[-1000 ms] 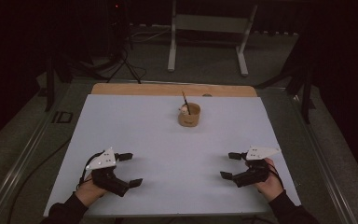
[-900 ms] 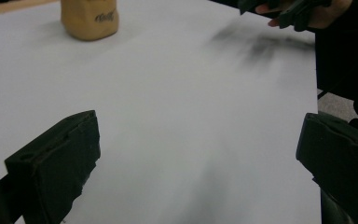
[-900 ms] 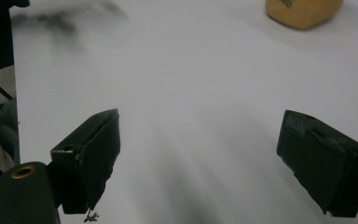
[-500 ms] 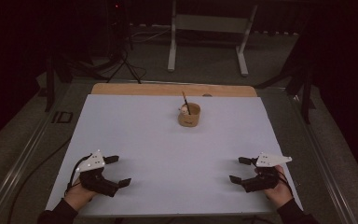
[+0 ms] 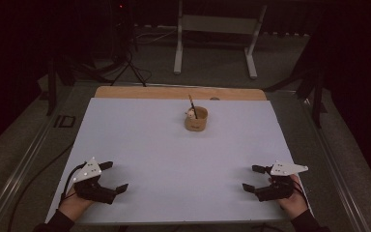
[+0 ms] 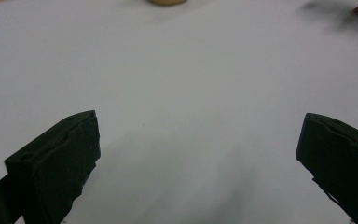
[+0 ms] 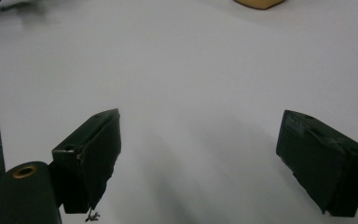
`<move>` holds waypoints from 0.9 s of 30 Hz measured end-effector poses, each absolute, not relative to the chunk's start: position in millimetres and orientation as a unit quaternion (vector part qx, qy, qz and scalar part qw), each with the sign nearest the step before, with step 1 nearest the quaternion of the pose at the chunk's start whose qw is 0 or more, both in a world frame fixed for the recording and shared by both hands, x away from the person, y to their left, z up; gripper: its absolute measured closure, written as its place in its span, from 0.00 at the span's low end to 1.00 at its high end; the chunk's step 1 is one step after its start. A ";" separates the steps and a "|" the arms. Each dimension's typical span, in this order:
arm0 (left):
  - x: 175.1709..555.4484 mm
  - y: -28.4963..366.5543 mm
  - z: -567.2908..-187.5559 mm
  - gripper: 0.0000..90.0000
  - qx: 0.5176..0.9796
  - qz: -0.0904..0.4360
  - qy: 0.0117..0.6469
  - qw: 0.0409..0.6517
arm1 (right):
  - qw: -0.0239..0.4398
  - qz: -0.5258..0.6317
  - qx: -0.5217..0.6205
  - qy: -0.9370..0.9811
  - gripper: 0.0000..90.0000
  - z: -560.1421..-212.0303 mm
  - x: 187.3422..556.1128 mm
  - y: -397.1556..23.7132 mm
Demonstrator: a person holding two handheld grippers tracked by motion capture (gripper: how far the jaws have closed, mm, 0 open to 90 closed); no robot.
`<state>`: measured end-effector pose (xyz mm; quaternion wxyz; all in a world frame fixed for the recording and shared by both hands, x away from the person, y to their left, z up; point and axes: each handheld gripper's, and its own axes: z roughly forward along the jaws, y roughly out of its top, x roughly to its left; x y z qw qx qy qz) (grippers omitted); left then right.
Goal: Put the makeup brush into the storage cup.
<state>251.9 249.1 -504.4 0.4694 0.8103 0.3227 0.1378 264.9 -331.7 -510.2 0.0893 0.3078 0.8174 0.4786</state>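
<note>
From the high view we see the cup standing upright on the white worktop, toward its far edge and roughly midway across. A dark stick leans out of the cup, tilted to the left, with something small and pale at the rim beside it that we cannot make out. Our left hand-held gripper lies well apart from the cup, near and to its left, close to the worktop's near edge; its jaws are spread and nothing sits between them. Our right hand-held gripper is likewise well apart from the cup, near and to its right, jaws spread and empty. A grey plate tops each gripper, and a hand holds each from behind. A wooden strip runs just beyond the cup, along the far edge of the worktop.

In the left gripper view, we look along the left hand-held gripper, its two black jaws wide apart over bare worktop. The cup shows as a tan sliver far ahead at the top edge.

In the right gripper view, the right hand-held gripper is also spread wide over bare worktop, and the cup sits far ahead, at the top edge toward the right.
</note>
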 end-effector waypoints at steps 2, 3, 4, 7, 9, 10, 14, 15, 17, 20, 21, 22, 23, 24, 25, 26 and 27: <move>251.4 250.7 -505.4 0.01 0.810 0.136 0.328 0.467 | 0.088 0.478 0.309 0.818 0.16 -511.5 264.5 -332.4; 250.8 251.5 -505.6 0.01 0.810 0.136 0.330 0.466 | 0.087 0.478 0.309 0.818 0.16 -511.7 264.3 -333.0; 250.4 251.8 -505.5 0.01 0.811 0.138 0.330 0.462 | 0.088 0.480 0.310 0.816 0.16 -511.9 264.0 -333.8; 248.7 253.1 -503.6 0.01 0.822 0.152 0.324 0.444 | 0.091 0.480 0.311 0.815 0.16 -511.7 263.5 -335.5; 248.8 254.2 -502.6 0.01 0.824 0.156 0.325 0.437 | 0.091 0.481 0.313 0.814 0.16 -512.0 263.8 -336.4; 248.7 255.3 -502.5 0.01 0.820 0.154 0.326 0.444 | 0.094 0.480 0.313 0.815 0.16 -511.9 264.0 -336.4; 248.5 256.3 -504.1 0.01 0.819 0.147 0.329 0.447 | 0.097 0.476 0.307 0.818 0.15 -511.2 263.8 -335.1; 248.3 255.5 -505.0 0.01 0.820 0.146 0.327 0.447 | 0.097 0.476 0.307 0.819 0.15 -510.9 263.6 -334.8; 248.0 254.6 -506.1 0.01 0.821 0.141 0.327 0.447 | 0.098 0.474 0.306 0.820 0.15 -510.5 263.5 -334.3; 247.6 254.0 -506.6 0.01 0.821 0.140 0.325 0.448 | 0.098 0.473 0.307 0.820 0.15 -511.0 263.7 -334.3; 247.4 254.3 -506.1 0.01 0.819 0.140 0.326 0.450 | 0.098 0.474 0.307 0.819 0.15 -511.0 263.7 -334.3; 247.1 254.4 -505.7 0.01 0.818 0.141 0.326 0.451 | 0.099 0.474 0.307 0.819 0.15 -511.1 263.7 -334.3; 246.8 254.4 -505.6 0.01 0.818 0.140 0.327 0.453 | 0.098 0.474 0.307 0.819 0.15 -511.0 263.9 -334.3; 246.7 254.3 -505.6 0.01 0.818 0.141 0.328 0.452 | 0.099 0.475 0.307 0.819 0.15 -511.0 263.9 -334.4; 246.5 254.2 -505.7 0.01 0.817 0.141 0.328 0.453 | 0.100 0.475 0.307 0.818 0.15 -511.0 263.9 -334.4; 246.6 253.8 -505.7 0.01 0.817 0.141 0.328 0.453 | 0.099 0.475 0.308 0.818 0.15 -510.9 264.0 -334.4; 246.5 253.3 -505.5 0.01 0.817 0.142 0.327 0.453 | 0.100 0.475 0.307 0.818 0.15 -510.9 263.9 -334.4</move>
